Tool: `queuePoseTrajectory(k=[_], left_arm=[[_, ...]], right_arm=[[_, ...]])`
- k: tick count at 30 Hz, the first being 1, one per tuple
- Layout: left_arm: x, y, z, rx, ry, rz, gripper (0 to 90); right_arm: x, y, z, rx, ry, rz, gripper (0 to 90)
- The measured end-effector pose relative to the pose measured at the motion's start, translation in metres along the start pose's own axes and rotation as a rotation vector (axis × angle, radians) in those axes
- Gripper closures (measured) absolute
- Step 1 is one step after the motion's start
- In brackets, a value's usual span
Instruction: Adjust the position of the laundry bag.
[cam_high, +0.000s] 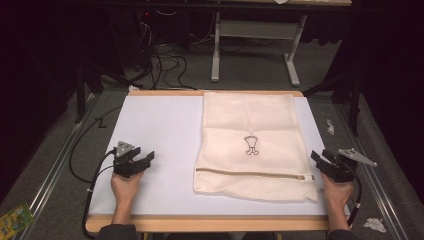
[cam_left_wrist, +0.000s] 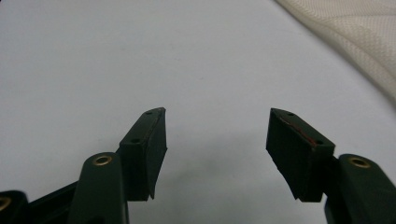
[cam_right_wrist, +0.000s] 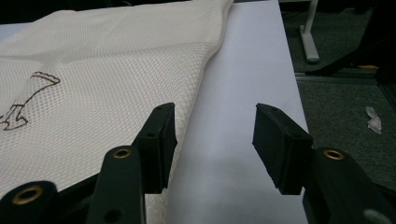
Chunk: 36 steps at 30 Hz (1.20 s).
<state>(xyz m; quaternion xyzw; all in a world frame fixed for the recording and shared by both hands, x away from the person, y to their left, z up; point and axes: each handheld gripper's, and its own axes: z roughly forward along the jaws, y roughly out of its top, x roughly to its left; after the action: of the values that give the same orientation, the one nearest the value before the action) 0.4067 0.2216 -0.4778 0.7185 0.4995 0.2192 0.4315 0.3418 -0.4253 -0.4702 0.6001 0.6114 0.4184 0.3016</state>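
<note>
Hands rest at the near edge of the table (cam_high: 165, 125), one at each side, and each holds a gripper. The left gripper (cam_high: 146, 159) sits on the bare white surface, well apart from the mesh bag (cam_high: 252, 120); its jaws stand wide open with nothing between them. The right gripper (cam_high: 320, 159) sits just beside the near right corner of the bag, close to the end of the zipper (cam_high: 250, 173). Its jaws are also wide open and hold nothing, and the edge of the bag lies just beyond the left jaw in the right gripper view.

The bag lies flat on the right half of the table, with the zipper closed across its near part. I judge that the work is at its beginning: both grippers are ready and the bag is not yet touched. The next move probably calls for the right gripper to close on the bag near the zipper end, while the left gripper must travel across to reach the bag.
</note>
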Motion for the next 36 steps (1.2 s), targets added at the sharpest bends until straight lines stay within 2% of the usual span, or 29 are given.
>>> queuePoseTrajectory(k=[3,10,15,23,26,29,30,36], left_arm=[[-0.005,0.004,0.000,-0.005,-0.019,0.004,38.1],[-0.021,0.010,0.004,0.000,-0.059,0.019,37.6],[-0.034,0.014,0.009,0.025,-0.082,0.041,37.4],[-0.058,0.023,0.018,0.049,-0.148,0.054,36.7],[-0.072,0.025,0.025,0.073,-0.181,0.063,36.3],[-0.079,0.026,0.028,0.089,-0.173,0.070,36.0],[-0.081,0.027,0.030,0.099,-0.183,0.055,36.0],[-0.105,0.032,0.038,0.141,-0.202,0.112,34.6]], right_arm=[[0.000,0.000,-0.001,0.004,-0.003,0.004,49.9],[0.000,0.001,-0.007,0.030,-0.003,-0.023,51.4],[0.004,0.004,-0.010,0.061,0.017,-0.036,52.4],[0.010,0.007,-0.011,0.092,0.040,-0.053,53.0],[0.014,0.007,-0.010,0.118,0.049,-0.063,53.2],[0.016,0.007,-0.009,0.123,0.056,-0.064,53.2],[0.016,0.007,-0.008,0.129,0.059,-0.062,53.2],[0.019,0.006,-0.003,0.171,0.066,-0.065,53.0]])
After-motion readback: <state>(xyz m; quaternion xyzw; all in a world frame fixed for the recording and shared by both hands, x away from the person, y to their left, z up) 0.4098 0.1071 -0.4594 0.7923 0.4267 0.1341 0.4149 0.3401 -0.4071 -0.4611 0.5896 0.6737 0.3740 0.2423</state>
